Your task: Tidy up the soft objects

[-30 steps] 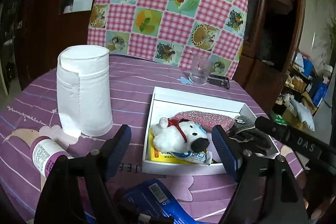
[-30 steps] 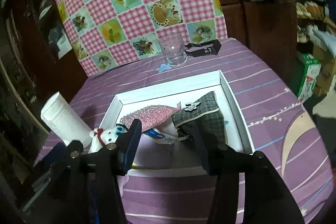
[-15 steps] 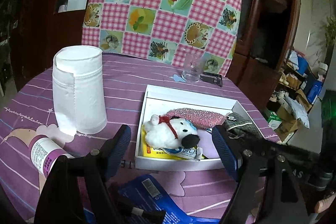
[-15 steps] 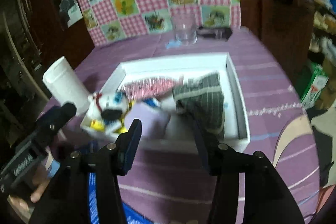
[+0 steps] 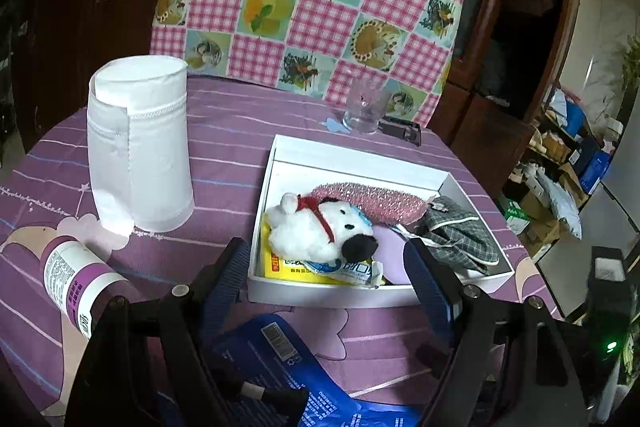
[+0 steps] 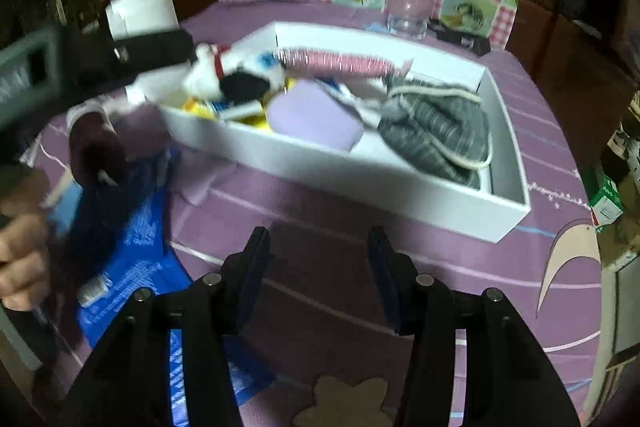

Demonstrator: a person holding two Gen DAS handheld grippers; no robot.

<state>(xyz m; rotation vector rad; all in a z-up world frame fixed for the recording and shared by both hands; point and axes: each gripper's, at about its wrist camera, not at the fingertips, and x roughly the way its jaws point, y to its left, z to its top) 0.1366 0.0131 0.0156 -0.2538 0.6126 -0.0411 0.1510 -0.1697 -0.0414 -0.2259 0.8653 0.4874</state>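
Right wrist view shows the right gripper with fingers released and empty just short of the white box, where plush dog and grey pouch lie gathered.

My left tongs: black frame, two angled arms ending in dark blue ribbed pads, a round silver screw head at each pivot. My right tongs are the same build: black linkage, blue pads, silver screws on both arms. From the right wrist view I see the left unit's housing, grey and black with a rectangular opening, blurred. My left hand wraps its handle; no sleeve in view.
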